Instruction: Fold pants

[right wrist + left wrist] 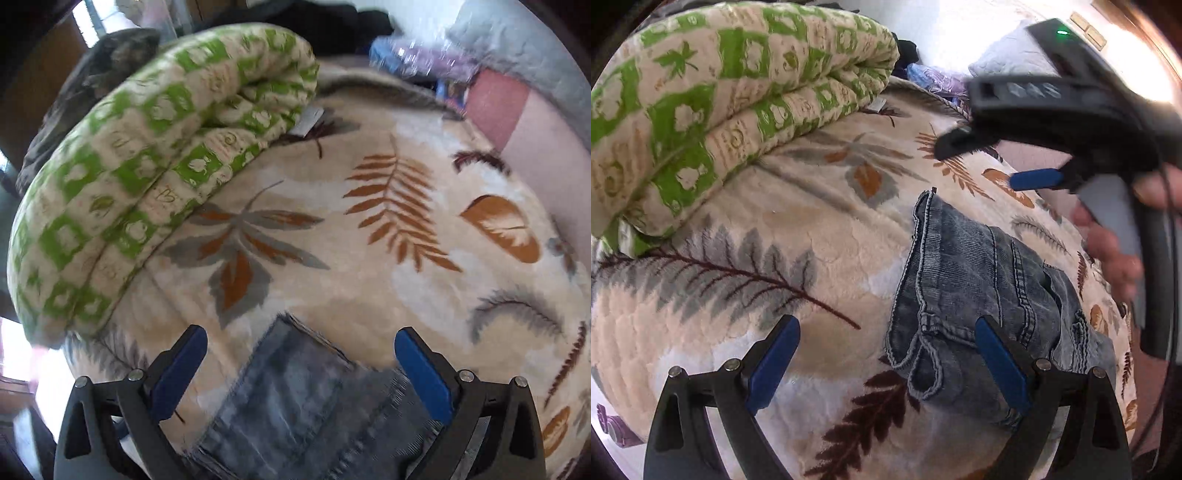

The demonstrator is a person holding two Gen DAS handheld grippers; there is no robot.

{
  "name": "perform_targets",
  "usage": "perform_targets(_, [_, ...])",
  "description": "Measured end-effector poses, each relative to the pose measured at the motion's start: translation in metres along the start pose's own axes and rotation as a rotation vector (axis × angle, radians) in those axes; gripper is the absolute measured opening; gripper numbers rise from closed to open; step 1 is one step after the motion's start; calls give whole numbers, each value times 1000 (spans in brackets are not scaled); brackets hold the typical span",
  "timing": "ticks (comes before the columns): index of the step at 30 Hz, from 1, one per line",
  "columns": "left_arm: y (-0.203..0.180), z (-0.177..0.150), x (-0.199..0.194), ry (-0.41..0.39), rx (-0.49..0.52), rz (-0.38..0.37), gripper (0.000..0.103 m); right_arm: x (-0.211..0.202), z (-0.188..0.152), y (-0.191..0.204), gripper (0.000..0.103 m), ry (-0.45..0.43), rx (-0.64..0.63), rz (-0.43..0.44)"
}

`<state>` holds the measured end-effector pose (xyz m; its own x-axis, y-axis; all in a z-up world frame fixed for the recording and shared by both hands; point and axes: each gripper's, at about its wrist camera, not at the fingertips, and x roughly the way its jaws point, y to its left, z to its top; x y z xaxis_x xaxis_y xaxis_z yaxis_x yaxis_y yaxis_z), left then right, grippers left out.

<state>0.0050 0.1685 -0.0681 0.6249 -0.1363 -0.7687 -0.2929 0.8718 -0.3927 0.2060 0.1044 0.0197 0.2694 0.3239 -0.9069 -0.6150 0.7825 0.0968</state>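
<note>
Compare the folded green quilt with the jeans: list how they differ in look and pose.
The green quilt is cream with a green block print; the jeans are plain faded blue denim with visible seams. The quilt sits folded into a thick, puffy roll at the far edge; the jeans lie in a flatter, thinner fold nearer the grippers. Both rest on the leaf-patterned blanket, apart from each other.

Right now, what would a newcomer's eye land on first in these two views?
Probably the folded blue jeans, lying on the leaf-print blanket just ahead of both grippers. Next, the rolled green-and-cream quilt resting on the blanket at upper left. The left gripper and right gripper are both open, holding nothing.
</note>
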Motion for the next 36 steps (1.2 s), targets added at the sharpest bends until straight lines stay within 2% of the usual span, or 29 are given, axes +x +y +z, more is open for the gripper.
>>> perform_targets(2, [1,3,4,7,-18,-23,95,12,8,3,103,48,-2,27])
perform_targets(4, [2,4,6,5,-28,-36,95,22,12,12,102,90,-37,6])
perform_targets(6, [0,6,8,7,-22,-56,95,28,13,21,98,128,-75,-1])
perform_targets(8, [-3,6,11,17,-7,-75,95,34,13,27,89,166,-98,-22])
perform_targets(9, [-5,5,12,24,2,-86,92,39,12,30,87,187,-106,-41])
perform_targets(10, [-6,6,13,28,7,-99,88,43,11,31,81,207,-113,-54])
perform_targets(12, [-7,6,18,51,10,-135,60,53,8,31,64,258,-119,-80])
perform_targets(13, [-7,6,22,72,9,-149,55,58,5,30,53,279,-125,-111])
perform_targets(15, [-6,6,26,90,2,-157,44,61,1,29,45,284,-127,-110])
perform_targets(16, [-6,6,25,85,-1,-164,40,59,-1,29,35,275,-130,-113])
perform_targets(17, [-6,8,26,88,0,-182,31,57,-2,29,26,265,-133,-117])
perform_targets(19, [-3,9,25,88,-1,-194,24,50,-6,29,9,245,-136,-135])
perform_targets(22, [-7,11,22,70,10,-238,10,30,-12,24,8,201,-130,-155])
perform_targets(29, [-33,7,1,-33,154,-295,10,-36,-27,-1,8,66,-60,-159])
perform_targets(36, [-66,-5,-20,-115,316,-350,10,-93,-75,-45,8,-111,78,-108])
